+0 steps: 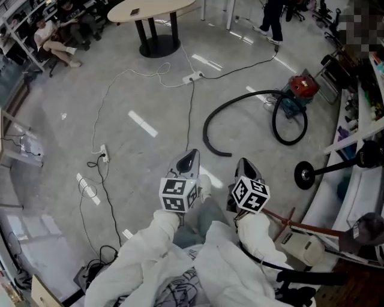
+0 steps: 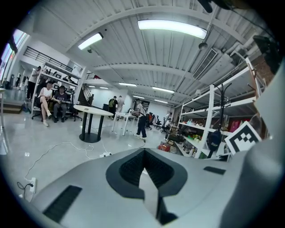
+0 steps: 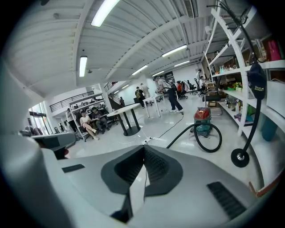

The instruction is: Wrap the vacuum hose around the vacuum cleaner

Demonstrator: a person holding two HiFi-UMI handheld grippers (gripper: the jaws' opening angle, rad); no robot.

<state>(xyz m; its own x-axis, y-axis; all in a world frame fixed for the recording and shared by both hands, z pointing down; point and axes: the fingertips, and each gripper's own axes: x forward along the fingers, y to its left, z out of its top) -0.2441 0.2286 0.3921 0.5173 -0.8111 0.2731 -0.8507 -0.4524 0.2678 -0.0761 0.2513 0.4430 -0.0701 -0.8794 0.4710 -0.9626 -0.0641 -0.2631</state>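
You're in a big open workshop-lab hall: bare concrete floor [image 1: 60, 150], strip lights [image 2: 171, 26] on a ribbed metal ceiling, and open metal shelving [image 2: 209, 120] crowded with gear along your right. Cables and a power strip [image 1: 193, 77] trail across the floor. A vacuum cleaner [image 1: 302, 87] sits near the shelves. At the far left, seated people [image 2: 52, 99] wait by racks, beside an oval table [image 1: 157, 8].

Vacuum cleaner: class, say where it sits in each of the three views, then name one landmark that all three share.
Head view: the vacuum cleaner is at the upper right, showing its red top.
Left gripper view: low and just right of centre, a small red shape is probably its top; the rest is hidden.
Right gripper view: right of centre, standing on the floor.
Shared landmark: the round table.
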